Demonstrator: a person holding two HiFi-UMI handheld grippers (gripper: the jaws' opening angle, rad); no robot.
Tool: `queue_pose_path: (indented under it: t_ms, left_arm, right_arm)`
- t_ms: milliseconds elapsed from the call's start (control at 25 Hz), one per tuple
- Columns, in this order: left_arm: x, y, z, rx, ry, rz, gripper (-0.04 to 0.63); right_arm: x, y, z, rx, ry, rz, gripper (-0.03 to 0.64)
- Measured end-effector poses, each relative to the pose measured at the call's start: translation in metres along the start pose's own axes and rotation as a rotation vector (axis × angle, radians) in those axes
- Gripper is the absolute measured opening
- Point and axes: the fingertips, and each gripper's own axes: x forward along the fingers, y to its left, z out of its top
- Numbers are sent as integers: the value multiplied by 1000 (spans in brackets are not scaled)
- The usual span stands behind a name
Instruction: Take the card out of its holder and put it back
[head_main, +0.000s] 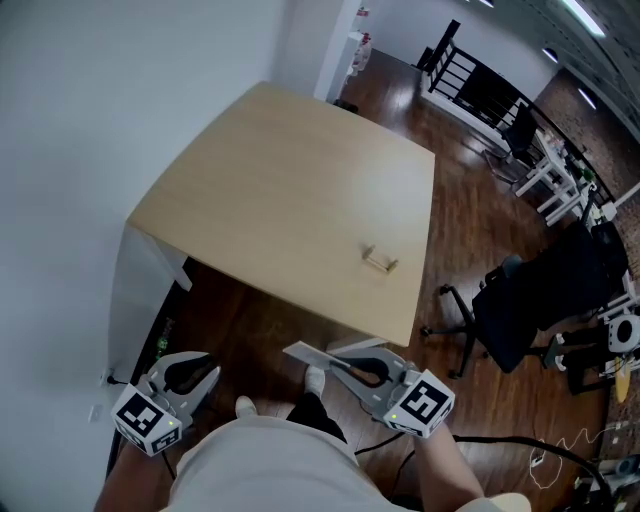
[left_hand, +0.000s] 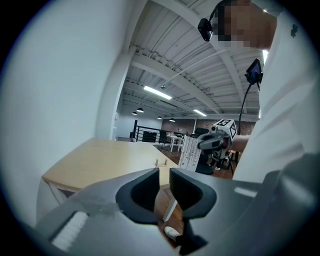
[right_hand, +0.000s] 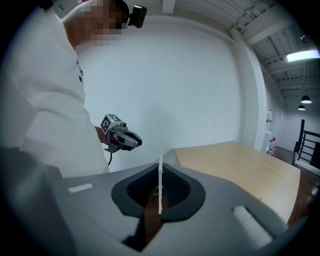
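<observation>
Lower centre, the right tongs (head_main: 338, 364) clamp a thin white card (head_main: 304, 352) by one edge; the left tongs (head_main: 198, 372) stand apart, empty. The card seems light, stiff and slippery, and its holder (head_main: 380, 260) waits on the desk (head_main: 290, 180).

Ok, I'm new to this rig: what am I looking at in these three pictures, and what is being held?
There is no robot arm here: a person holds a two-jaw gripper in each hand. The head view looks down from a camera on the person's head. The other two views ride on the grippers and look along their jaws. On the table stands a small holder with no card in it. The right gripper is shut on the thin white card, held short of the table's near edge. The left gripper is open, with nothing between its jaws.
</observation>
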Motion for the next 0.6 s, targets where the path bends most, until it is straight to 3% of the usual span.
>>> queue_pose_path:
  t_ms: [320,600]
  left_arm:
    - [8,-7,4,10,-16,-40,71]
    - [47,-12,13,0,-8,-49,71]
  right_arm:
    - [-11,-11,-6,12,6,-33,21]
    - [-34,-72,-15,13,11,-75,21]
